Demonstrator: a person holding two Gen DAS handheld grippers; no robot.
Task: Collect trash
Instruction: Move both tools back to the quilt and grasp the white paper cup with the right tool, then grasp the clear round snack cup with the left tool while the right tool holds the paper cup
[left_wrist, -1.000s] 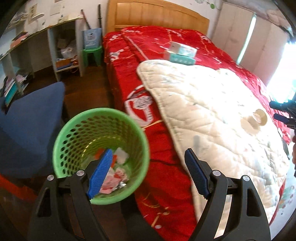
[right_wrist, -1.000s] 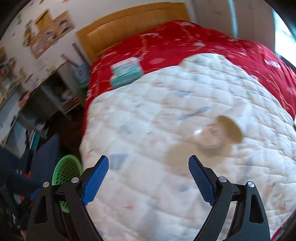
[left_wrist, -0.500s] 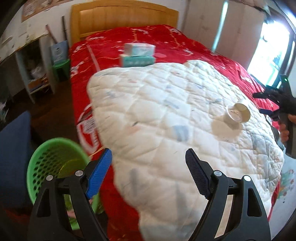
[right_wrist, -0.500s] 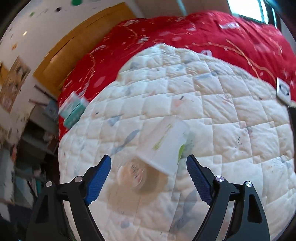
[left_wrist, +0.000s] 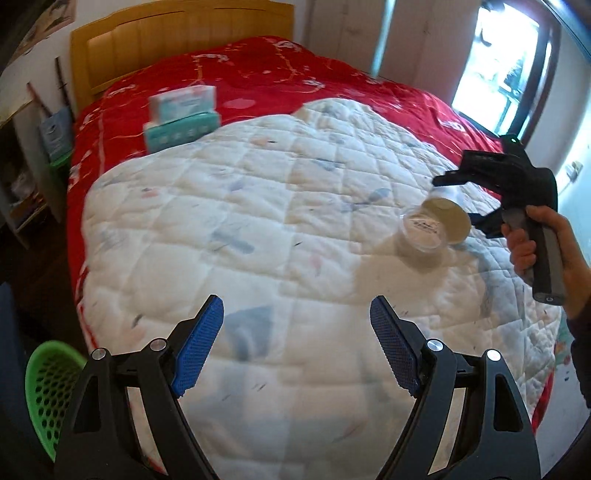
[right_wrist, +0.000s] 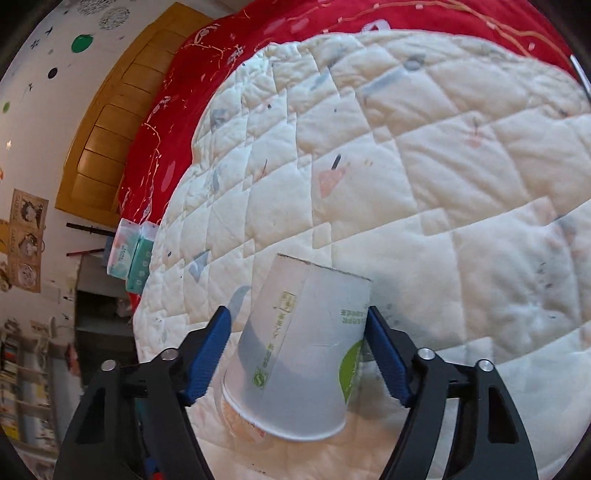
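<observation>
Right wrist: cup (right_wrist: 299, 354) between fingers (right_wrist: 210, 358).

Left wrist view: high over the bed's foot, facing the headboard (left_wrist: 177, 44). Right wrist view: close above the quilt (right_wrist: 424, 166), facing across it. Both share quilt and cup (left_wrist: 430, 229).
</observation>
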